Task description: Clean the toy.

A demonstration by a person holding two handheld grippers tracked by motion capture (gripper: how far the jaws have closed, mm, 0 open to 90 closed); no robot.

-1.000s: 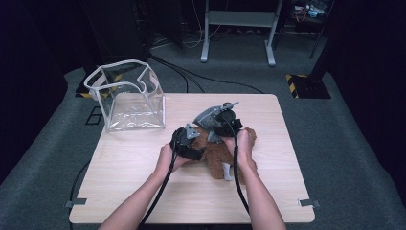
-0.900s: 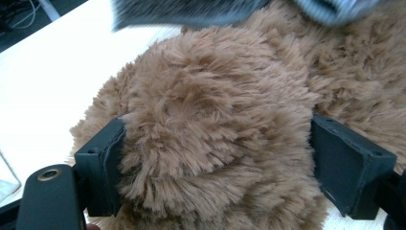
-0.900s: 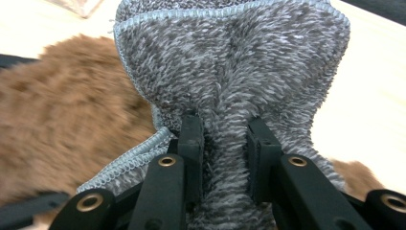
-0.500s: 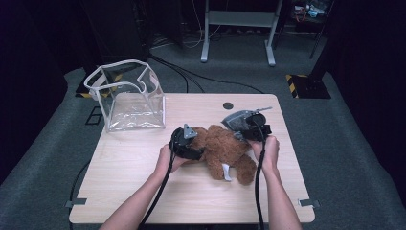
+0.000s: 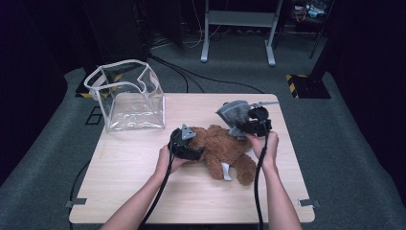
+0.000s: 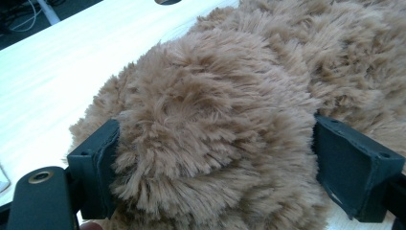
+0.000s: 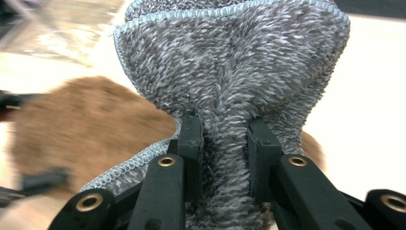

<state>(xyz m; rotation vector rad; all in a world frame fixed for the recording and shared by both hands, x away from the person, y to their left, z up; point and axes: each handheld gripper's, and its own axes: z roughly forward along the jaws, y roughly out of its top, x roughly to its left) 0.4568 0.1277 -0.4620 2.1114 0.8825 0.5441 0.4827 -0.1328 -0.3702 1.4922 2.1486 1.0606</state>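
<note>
A brown teddy bear (image 5: 225, 148) lies on the wooden table (image 5: 143, 191), right of centre. My left gripper (image 5: 197, 150) is at the bear's left end, its jaws standing wide and pressing on a round furry part (image 6: 210, 120) from both sides. My right gripper (image 5: 242, 126) hovers just above the bear's far right side, shut on a grey terry cloth (image 5: 233, 114) that stands up bunched from the jaws. In the right gripper view the cloth (image 7: 230, 62) is pinched between the two pads (image 7: 191, 139), with the bear (image 7: 86, 124) blurred behind it.
A clear plastic bag (image 5: 129, 98) with a white rim stands open at the table's far left corner. Both forearms come in over the near edge, with cables trailing along them. Grey carpet and a metal stand (image 5: 239, 19) lie beyond the table.
My right gripper has carried the grey cloth off the bear, to the right and a little upward. The left gripper and the bear have stayed in place.
</note>
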